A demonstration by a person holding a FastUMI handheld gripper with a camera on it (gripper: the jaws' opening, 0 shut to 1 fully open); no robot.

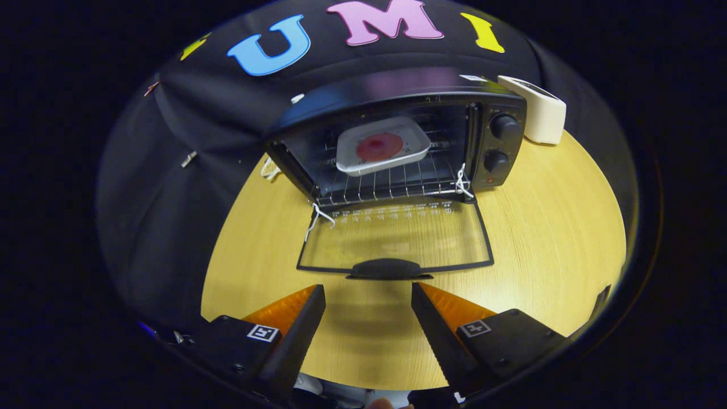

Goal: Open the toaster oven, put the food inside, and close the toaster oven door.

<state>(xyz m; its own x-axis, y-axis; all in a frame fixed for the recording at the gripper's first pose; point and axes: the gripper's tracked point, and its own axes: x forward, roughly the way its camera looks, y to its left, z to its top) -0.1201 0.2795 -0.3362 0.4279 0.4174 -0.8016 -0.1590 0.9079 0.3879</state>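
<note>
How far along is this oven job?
Two steps look done: the toaster oven has its glass door folded flat on the table, and the white dish of food sits on the wire rack inside. The tongs are open and empty, just short of the door handle. Closing the door remains.

1. I am working in a staged recording booth, not a real kitchen: black cloth (187,187) hangs as the wall close behind everything.
2. A round wooden table (545,238) carries a toaster oven (397,142), a kitchen prop.
3. My gripper (368,295), its fingers spread apart with nothing between them, bears printed tracking markers (264,333).
</note>
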